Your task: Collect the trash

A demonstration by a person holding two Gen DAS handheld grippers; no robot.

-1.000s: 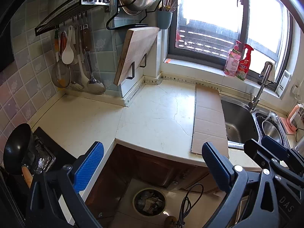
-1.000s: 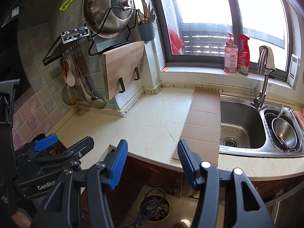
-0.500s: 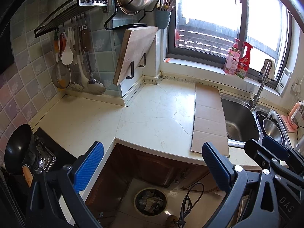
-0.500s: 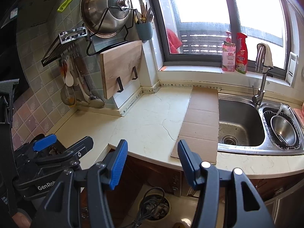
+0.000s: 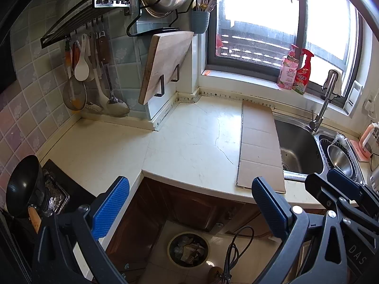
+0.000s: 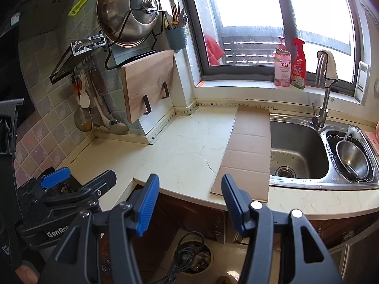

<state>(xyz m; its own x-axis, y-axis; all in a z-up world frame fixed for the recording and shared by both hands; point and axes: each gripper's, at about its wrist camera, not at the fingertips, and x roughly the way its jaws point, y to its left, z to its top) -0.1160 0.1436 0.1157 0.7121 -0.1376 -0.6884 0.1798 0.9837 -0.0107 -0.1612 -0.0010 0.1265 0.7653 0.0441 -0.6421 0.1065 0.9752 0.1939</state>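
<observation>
A flat brown cardboard sheet (image 5: 259, 145) lies on the pale counter, its right edge over the sink; it also shows in the right wrist view (image 6: 247, 152). A round trash bin (image 5: 188, 248) with crumpled waste stands on the floor below the counter, partly hidden behind cables in the right wrist view (image 6: 193, 255). My left gripper (image 5: 189, 203) is open and empty, held in front of the counter edge above the bin. My right gripper (image 6: 189, 201) is open and empty, just short of the cardboard's near end.
A steel double sink (image 6: 297, 152) with a bowl (image 6: 351, 158) and tap is at right. A wooden cutting board (image 5: 165, 64), hanging utensils and a pot lid (image 6: 129, 10) are on the back wall. A black pan (image 5: 22, 185) sits on the stove at left. Two bottles (image 5: 296, 71) stand on the sill.
Both views have shifted slightly, the scene drifting a little downward and left. Both grippers stay open and empty; nothing on the counter has moved.
</observation>
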